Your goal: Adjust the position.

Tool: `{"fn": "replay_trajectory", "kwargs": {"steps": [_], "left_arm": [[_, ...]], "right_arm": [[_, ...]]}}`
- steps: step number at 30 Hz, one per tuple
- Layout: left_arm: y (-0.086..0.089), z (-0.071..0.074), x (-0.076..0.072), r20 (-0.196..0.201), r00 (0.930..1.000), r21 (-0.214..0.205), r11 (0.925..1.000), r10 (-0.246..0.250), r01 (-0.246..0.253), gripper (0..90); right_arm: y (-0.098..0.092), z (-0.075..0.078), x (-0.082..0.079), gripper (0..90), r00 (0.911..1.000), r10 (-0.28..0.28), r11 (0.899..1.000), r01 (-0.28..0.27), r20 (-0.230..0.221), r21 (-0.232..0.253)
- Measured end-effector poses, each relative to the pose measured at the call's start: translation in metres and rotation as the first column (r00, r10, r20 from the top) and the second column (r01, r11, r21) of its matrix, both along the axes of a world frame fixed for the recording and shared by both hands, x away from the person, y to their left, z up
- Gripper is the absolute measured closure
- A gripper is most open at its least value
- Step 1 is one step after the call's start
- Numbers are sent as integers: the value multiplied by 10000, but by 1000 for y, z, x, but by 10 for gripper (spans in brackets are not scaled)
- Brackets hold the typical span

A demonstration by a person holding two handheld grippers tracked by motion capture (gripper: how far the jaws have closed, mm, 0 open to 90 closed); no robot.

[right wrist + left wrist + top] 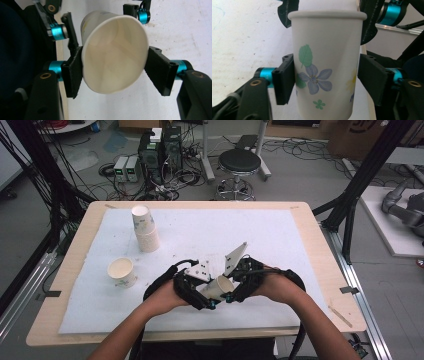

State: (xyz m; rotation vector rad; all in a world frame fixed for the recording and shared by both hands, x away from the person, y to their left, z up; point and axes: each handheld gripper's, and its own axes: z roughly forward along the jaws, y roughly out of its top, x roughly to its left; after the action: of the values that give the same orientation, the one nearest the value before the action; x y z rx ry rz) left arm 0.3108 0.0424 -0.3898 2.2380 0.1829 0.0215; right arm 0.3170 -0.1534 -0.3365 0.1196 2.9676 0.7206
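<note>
A white paper cup [220,287] printed with blue flowers and green leaves [324,75] is held above the front middle of the white mat, both grippers on it. My left gripper [327,80] has its black pads [284,80] against the cup's side, low on the body, shut on it. My right gripper [113,70] is shut across the open mouth [115,62], squeezing the rim into an oval. In the high view the left gripper [210,296] and right gripper [231,289] meet tip to tip around the cup.
A stack of paper cups [145,227] stands at the mat's back left, and a single upright cup [121,271] sits in front of it. The white mat [290,235] covers most of the wooden table [307,215]. A stool [240,162] and electronics stand on the floor beyond.
</note>
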Motion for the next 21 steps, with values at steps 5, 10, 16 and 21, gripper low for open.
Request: {"fn": "replay_trajectory", "kwargs": {"steps": [5,10,16,21], "left_arm": [[1,0,1,5,10000,-22,10000,-19,19,372],[2,0,1,-25,10000,-211,9998,40,-41,367],[6,-1,2,-83,9999,-725,9973,120,-126,356],[12,-8,3,-187,9987,-1237,9911,476,-496,341]], "right_arm": [[1,0,0,349,9999,91,9999,-92,88,41],[-1,0,0,310,9999,72,9998,-73,83,207],[-12,2,2,238,9983,-561,9871,575,-135,1497],[-28,3,1,224,9941,-1030,9495,1085,-341,2944]]}}
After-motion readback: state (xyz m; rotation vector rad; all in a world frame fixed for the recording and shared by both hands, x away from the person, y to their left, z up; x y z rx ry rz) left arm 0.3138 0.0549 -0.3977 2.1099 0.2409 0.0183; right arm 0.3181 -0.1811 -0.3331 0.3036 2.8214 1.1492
